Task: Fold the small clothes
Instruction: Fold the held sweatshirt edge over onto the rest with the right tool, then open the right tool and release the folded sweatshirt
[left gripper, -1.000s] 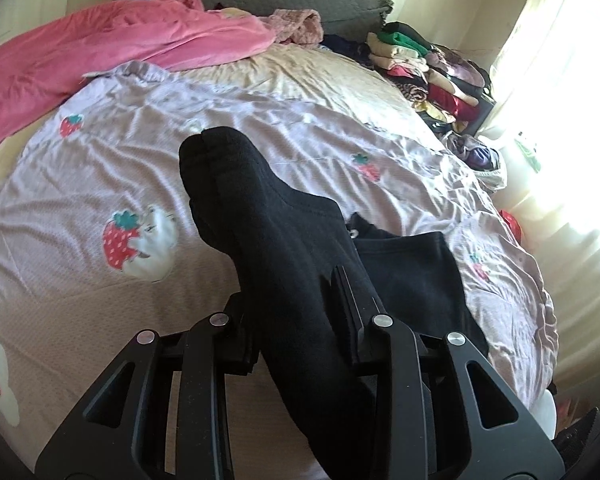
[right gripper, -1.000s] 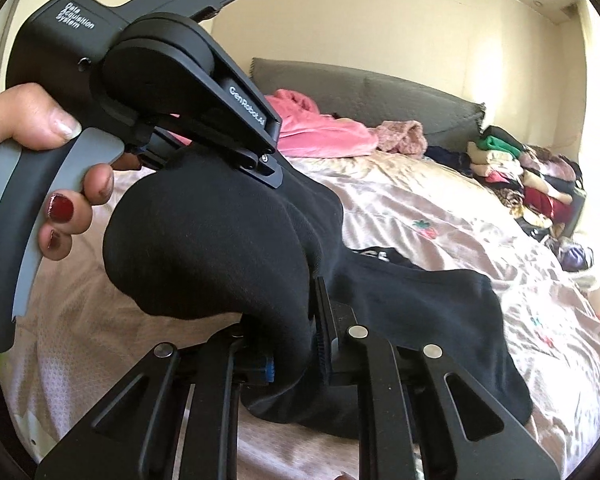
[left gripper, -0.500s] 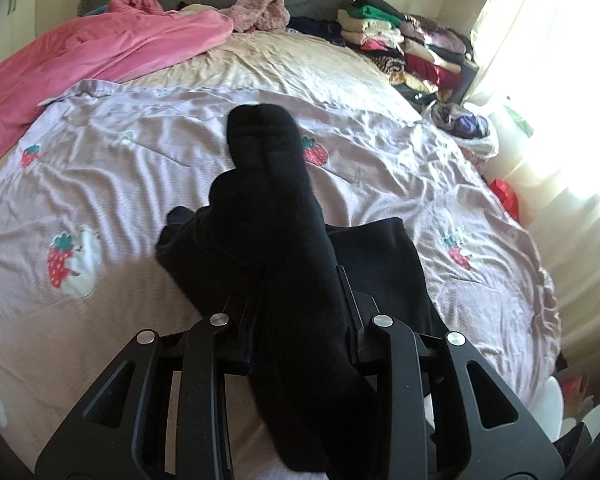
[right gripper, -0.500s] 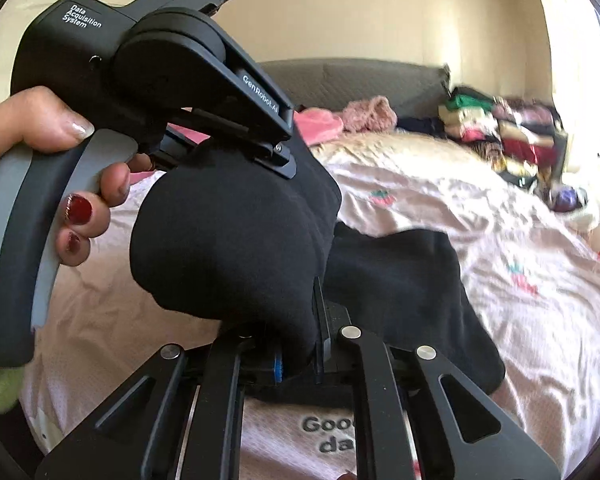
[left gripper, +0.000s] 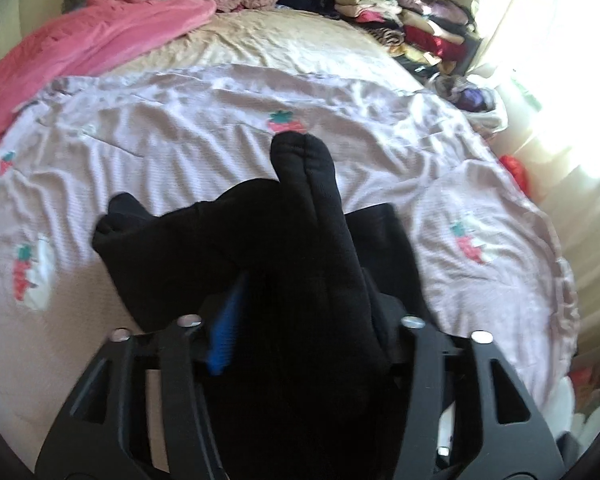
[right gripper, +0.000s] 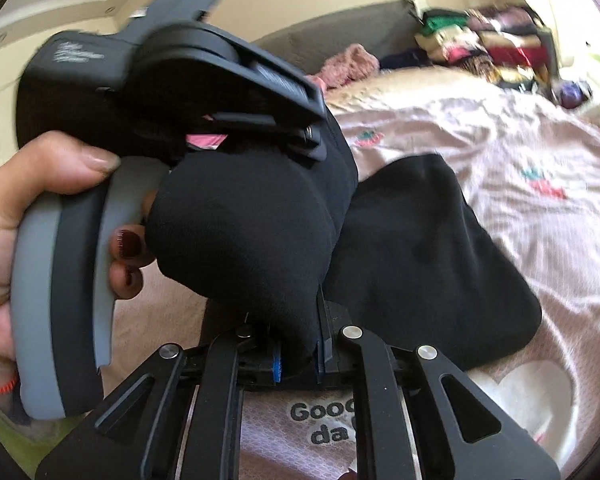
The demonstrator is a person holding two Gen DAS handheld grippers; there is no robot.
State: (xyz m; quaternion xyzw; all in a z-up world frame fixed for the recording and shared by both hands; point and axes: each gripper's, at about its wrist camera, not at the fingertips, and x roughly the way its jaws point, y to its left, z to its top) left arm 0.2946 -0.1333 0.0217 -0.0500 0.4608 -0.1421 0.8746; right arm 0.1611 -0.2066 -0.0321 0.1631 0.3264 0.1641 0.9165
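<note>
— Pinching anything, the right gripper?
— Yes, its jaws are closing narrowly on a fold of the black garment, which is bulging up above them.
— And the left gripper?
— Its fingers are standing wide apart, with black cloth draping between them; I cannot tell whether they are actually gripping it. A blue pad is showing bare on one finger.
— Where is the garment lying?
— Its lower part is spreading over the lilac strawberry-print sheet on the bed. A pink blanket and a stack of folded clothes are sitting far behind.
</note>
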